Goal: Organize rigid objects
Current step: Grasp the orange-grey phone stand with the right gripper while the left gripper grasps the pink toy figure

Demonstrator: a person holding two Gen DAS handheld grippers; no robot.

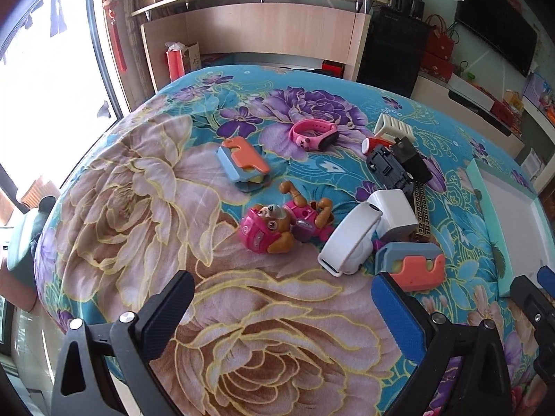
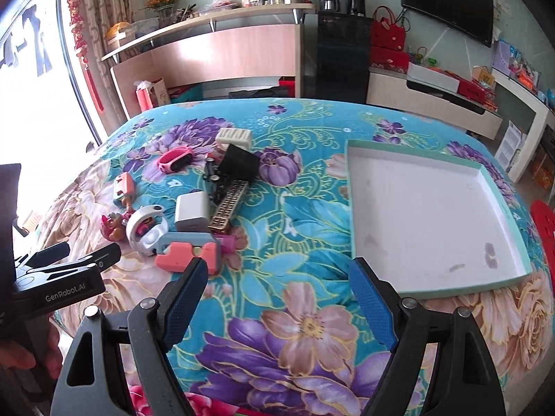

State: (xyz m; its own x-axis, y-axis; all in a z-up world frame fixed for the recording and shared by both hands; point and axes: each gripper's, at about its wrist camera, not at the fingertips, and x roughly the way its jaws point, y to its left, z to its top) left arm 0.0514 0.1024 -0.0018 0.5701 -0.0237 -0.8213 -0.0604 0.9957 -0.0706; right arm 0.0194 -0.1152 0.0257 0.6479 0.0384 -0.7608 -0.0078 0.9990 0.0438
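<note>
Several rigid objects lie in a pile on the floral bedspread: a pink toy dog [image 1: 274, 227], a pink watch [image 1: 314, 135], a blue-and-orange holder [image 1: 244, 166], a second one [image 1: 412, 265] [image 2: 189, 251], a white band case [image 1: 350, 241], a white charger block [image 2: 192, 211], a gold comb [image 2: 229, 204] and black parts [image 1: 395, 166]. A white tray with a teal rim [image 2: 350, 201] lies to the right, empty. My left gripper [image 1: 282, 303] is open above the bedspread, short of the toy dog. My right gripper [image 2: 279, 296] is open, between the pile and the tray.
A wooden headboard shelf [image 2: 215, 52] stands behind the bed. A window is at the left, and a low cabinet [image 2: 433, 100] and TV [image 2: 451, 3] are at the right. The left gripper's body [image 2: 59, 277] shows at the left in the right wrist view.
</note>
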